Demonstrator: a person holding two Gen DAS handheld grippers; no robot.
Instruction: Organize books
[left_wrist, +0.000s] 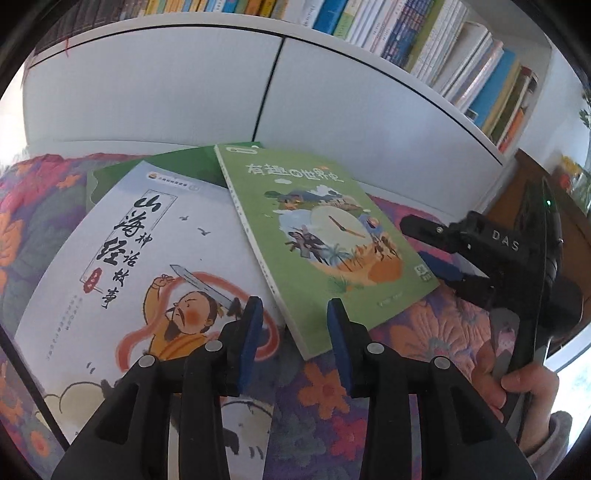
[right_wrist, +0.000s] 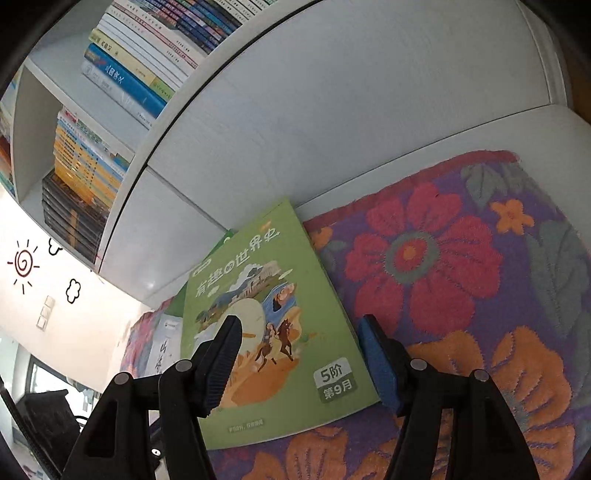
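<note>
Left wrist view: under the pale book (left_wrist: 140, 266) and the green book (left_wrist: 321, 236), a third, darker green cover (left_wrist: 173, 162), mostly hidden, title unreadable. Pale book cut off at the lower left edge; cover with a bearded swordsman in yellow and black brush lettering. Green book overlapping the pale one's right edge, all lying on the floral quilt (left_wrist: 325, 391) before a white cabinet (left_wrist: 166, 92). Left gripper (left_wrist: 295, 314) with jaws a little apart, nothing between them, above the green book's near corner. Right gripper (right_wrist: 299, 339) jaws apart, straddling the green book's lower edge, pads not pressing. Shelf spines (left_wrist: 461, 55) blurred.
</note>
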